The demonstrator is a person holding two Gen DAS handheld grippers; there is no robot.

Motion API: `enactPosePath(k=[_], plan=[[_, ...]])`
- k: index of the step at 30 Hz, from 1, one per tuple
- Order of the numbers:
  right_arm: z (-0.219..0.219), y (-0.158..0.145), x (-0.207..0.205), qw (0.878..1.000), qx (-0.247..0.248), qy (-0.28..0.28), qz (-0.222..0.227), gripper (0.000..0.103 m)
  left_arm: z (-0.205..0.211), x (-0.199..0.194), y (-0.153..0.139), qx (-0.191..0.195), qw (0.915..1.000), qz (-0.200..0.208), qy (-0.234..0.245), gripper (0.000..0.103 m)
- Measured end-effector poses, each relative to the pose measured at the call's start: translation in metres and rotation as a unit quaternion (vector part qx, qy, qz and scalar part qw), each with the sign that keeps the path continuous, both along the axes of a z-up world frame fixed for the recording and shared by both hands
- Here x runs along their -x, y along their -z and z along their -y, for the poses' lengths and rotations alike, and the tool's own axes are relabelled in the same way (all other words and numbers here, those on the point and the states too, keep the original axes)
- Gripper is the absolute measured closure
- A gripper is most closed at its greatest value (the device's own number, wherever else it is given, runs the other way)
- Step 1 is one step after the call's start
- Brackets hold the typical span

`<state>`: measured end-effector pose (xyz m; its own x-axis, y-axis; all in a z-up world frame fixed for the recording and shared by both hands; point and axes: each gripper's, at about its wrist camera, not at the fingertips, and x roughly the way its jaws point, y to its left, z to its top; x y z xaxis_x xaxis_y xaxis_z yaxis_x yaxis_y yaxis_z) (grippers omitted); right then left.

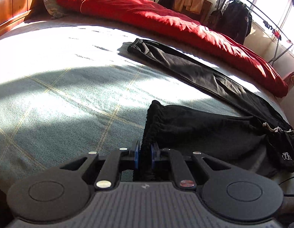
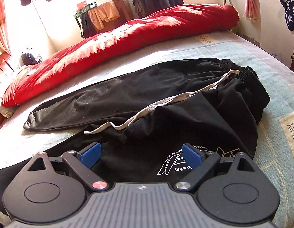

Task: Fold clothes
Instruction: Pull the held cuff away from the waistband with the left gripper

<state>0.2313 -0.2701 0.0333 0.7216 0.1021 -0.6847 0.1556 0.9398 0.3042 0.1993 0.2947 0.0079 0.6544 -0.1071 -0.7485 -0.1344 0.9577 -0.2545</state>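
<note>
Sunlit bed (image 1: 57, 87) under both my grippers, red quilt (image 1: 165, 22) along far side. Black trousers (image 2: 147, 87) lie across bed. My left gripper (image 1: 146, 154) pinches 1 leg cuff (image 1: 152, 125). My right gripper (image 2: 141, 154) spread wide, empty, over printed logo (image 2: 184, 164).

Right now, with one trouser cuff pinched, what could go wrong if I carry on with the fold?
1. The left hand-held gripper pinches only the cuff edge of the black trousers; a hard pull might slip it free.
2. The right hand-held gripper is open above the fabric, so the waist may drag.
3. The loose white drawstring could get folded inside.
</note>
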Motion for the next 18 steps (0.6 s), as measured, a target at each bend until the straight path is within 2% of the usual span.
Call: enactPosePath(k=[6,13,15,18], plan=[[0.001,-0.002,0.004,1.000,0.009,-0.004,-0.010,0.008,-0.021,-0.008,0.005,-0.013,0.9998,-0.008,-0.014,0.093],[0.013,0.010,0.018,0.999,0.008,0.014,-0.041,0.008,-0.035,-0.018,0.015,-0.011,0.9991,-0.034,-0.023,0.093],[0.020,0.018,0.022,0.998,0.000,0.029,-0.051,0.008,-0.036,-0.018,0.019,-0.007,0.9988,-0.043,-0.024,0.093],[0.037,0.036,0.028,0.995,-0.039,0.061,-0.061,0.008,-0.038,-0.018,0.025,0.000,0.9980,-0.056,-0.029,0.093]])
